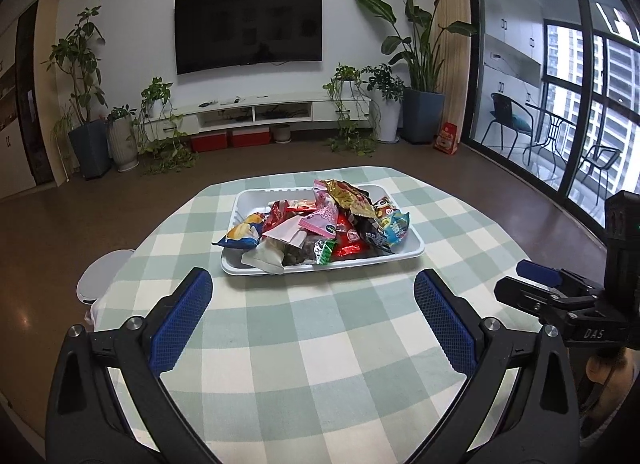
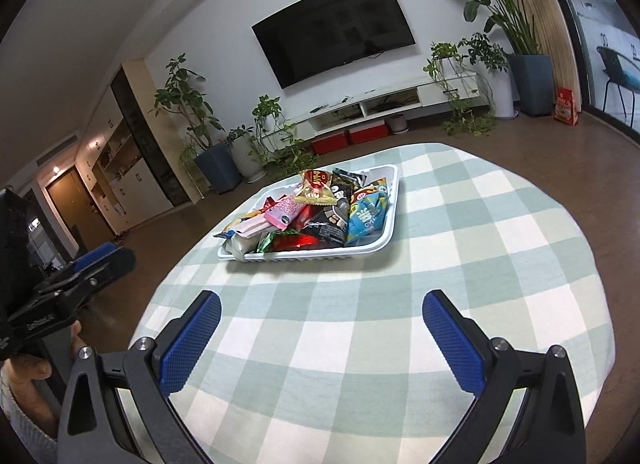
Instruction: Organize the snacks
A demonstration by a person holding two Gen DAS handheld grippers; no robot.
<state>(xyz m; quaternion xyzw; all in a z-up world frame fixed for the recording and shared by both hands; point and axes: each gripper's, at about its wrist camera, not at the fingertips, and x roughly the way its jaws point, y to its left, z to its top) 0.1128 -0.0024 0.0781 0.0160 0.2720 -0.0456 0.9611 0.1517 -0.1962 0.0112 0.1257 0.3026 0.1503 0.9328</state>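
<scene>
Looks near done: snack packets (image 1: pixel 320 224) all heaped in the white tray (image 1: pixel 256 200) mid-desk (image 1: pixel 320 344) (none loose on the checked cloth), left tool (image 1: pixel 312 316) & right tool (image 2: pixel 320 328) both spread wide, empty, hanging short of the tray.

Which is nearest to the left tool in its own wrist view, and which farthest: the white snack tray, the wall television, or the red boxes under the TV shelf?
1. White snack tray, on the table, just ahead.
2. Red boxes, on the floor beyond.
3. Television, on the back wall.
</scene>
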